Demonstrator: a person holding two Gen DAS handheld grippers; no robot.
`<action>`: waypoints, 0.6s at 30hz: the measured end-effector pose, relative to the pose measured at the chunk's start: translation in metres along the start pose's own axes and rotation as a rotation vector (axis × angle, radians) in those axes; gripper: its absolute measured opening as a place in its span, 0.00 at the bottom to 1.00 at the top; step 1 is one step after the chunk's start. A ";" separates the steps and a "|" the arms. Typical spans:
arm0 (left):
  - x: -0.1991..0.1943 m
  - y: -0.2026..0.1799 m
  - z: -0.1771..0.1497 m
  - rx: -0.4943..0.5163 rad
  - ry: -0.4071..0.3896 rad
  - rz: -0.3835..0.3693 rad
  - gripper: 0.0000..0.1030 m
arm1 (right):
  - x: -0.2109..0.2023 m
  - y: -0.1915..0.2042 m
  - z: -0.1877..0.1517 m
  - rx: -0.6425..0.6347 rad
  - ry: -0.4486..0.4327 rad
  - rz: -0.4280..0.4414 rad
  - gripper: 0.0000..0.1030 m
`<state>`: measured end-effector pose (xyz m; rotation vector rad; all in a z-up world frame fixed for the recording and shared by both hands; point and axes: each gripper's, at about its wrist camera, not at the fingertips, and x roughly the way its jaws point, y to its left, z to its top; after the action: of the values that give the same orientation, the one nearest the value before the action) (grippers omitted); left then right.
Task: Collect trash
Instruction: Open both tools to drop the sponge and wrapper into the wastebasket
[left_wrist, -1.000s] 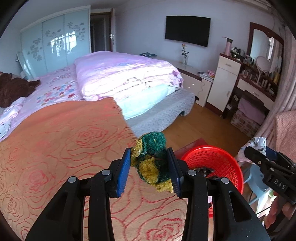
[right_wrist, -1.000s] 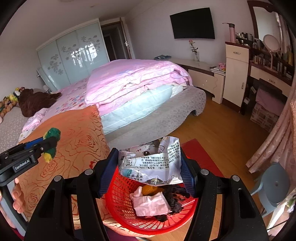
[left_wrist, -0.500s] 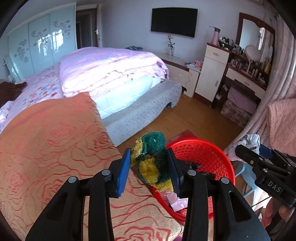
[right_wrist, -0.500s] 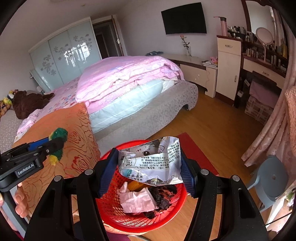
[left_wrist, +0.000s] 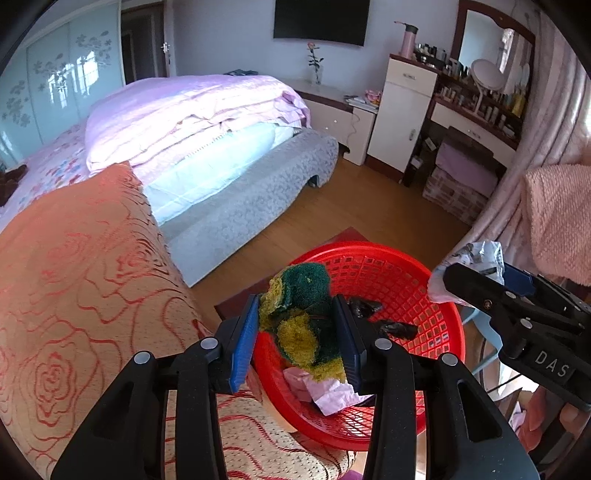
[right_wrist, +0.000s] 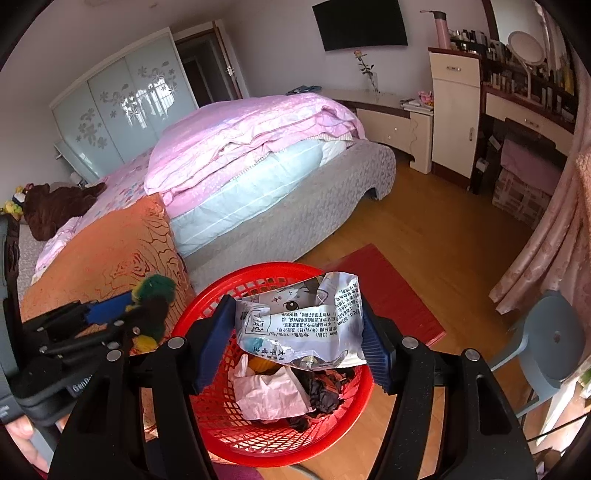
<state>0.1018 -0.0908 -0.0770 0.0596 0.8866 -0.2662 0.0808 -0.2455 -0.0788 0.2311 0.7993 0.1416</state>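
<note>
Over red basket (right_wrist: 221, 417) beside bed (left_wrist: 229, 177), left gripper (left_wrist: 299, 343) gripping sponge (left_wrist: 299, 317), right gripper (right_wrist: 295, 339) gripping wrapper (right_wrist: 306, 325)

2 wrist views above red basket (left_wrist: 436, 295)

A bed (left_wrist: 207, 122) under pink quilts, a wall television (left_wrist: 320, 16), a dressing table (left_wrist: 476, 96), wood floor (right_wrist: 436, 236).

Both tools have moved over the red basket (left_wrist: 436, 280), carrying sponge (left_wrist: 299, 317) and wrapper (right_wrist: 303, 325).
</note>
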 end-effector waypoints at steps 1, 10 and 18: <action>0.001 0.000 0.000 0.001 0.003 -0.003 0.39 | 0.000 0.000 0.000 0.002 -0.001 0.002 0.61; 0.006 -0.006 -0.005 0.012 0.010 -0.022 0.54 | 0.003 0.003 -0.001 0.008 0.008 0.022 0.66; 0.006 -0.008 -0.007 0.027 0.008 -0.016 0.62 | 0.000 0.003 0.000 0.031 0.006 0.032 0.74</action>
<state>0.0982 -0.0987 -0.0855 0.0789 0.8922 -0.2933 0.0809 -0.2430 -0.0780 0.2732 0.8048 0.1605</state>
